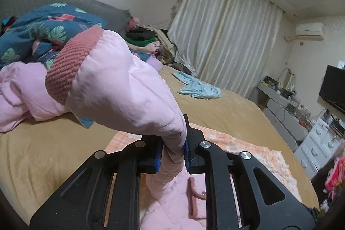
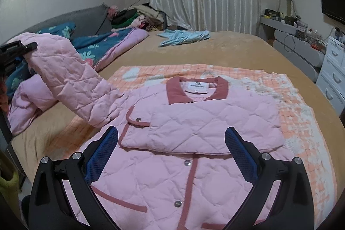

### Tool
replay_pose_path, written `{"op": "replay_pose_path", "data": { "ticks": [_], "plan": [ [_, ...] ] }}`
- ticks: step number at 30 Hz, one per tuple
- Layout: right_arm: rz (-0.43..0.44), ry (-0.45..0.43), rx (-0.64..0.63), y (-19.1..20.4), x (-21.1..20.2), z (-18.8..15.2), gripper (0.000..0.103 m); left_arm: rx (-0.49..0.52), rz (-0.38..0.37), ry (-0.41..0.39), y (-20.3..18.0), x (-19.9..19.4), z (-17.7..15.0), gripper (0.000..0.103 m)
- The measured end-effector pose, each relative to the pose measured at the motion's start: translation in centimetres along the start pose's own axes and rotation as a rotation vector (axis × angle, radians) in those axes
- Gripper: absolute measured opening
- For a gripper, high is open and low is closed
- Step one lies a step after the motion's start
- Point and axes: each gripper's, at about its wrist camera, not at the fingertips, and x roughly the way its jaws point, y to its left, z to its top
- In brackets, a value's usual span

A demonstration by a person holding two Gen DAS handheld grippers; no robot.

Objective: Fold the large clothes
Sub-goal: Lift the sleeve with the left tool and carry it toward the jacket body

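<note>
Left wrist: sleeve point(image 1: 120, 87) between claw point(image 1: 172, 150) pads.

Raised sleeve point(image 2: 71, 79) blocks left side; bed point(image 2: 226, 51) beyond jacket point(image 2: 194, 122) open to blue garment point(image 2: 185, 36)

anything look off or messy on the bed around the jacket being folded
A crumpled light blue garment lies alone on the tan bedspread, and clothes are piled by the curtain. The pink quilted jacket itself lies flat and tidy.

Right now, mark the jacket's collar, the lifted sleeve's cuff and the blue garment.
collar point(image 2: 197, 91), right wrist view, its dark pink band.
cuff point(image 1: 71, 61), left wrist view, its ribbed knit.
blue garment point(image 2: 185, 37), right wrist view, its middle.
</note>
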Motion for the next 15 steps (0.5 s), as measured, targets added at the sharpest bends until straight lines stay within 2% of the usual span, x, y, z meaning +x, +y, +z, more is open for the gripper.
{"op": "replay_pose_path", "data": {
  "ticks": [15],
  "plan": [
    [-0.036,-0.036,0.1,-5.0,-3.1,-1.6,0.099,0.142,-0.069,0.036,-7.2,0.8,-1.6,0.009]
  ]
}}
